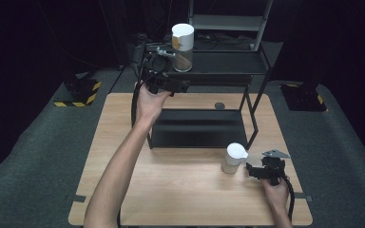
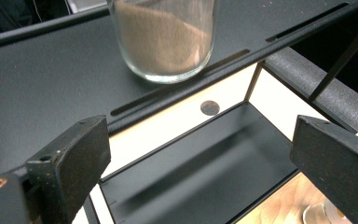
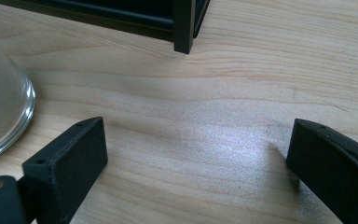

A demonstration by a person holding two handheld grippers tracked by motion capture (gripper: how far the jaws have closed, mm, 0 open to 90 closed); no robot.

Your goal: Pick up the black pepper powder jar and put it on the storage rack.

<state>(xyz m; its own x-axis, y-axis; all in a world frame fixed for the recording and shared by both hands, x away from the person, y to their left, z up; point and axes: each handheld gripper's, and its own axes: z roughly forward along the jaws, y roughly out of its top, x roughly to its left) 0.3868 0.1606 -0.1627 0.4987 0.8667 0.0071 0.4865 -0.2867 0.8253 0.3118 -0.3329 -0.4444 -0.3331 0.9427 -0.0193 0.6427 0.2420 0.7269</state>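
A: Where is the left gripper (image 1: pixel 164 71)?
B: Up at the front edge of the black rack's top shelf (image 1: pixel 228 61), jaws wide apart and holding nothing. The jar of brown powder (image 1: pixel 182 47) with the white lid stands on that shelf just beyond the jaws, apart from them; in the left gripper view the jar (image 2: pixel 162 39) sits upright near the slotted shelf edge (image 2: pixel 51 88).

A: And the right gripper (image 1: pixel 253 171)?
B: Low over the wooden table (image 1: pixel 180 199), jaws also spread, nothing between them. A second jar (image 1: pixel 234 158) with a white lid stands on the table just beside its left jaw; whether they touch I cannot tell. In the right gripper view the glass base (image 3: pixel 2 112) is at the left, with bare wood (image 3: pixel 205 121) between the jaws.

A: Any room around it?
B: The rack's front leg (image 3: pixel 184 28) stands ahead, apart from the jaws. The table's near half is open wood.
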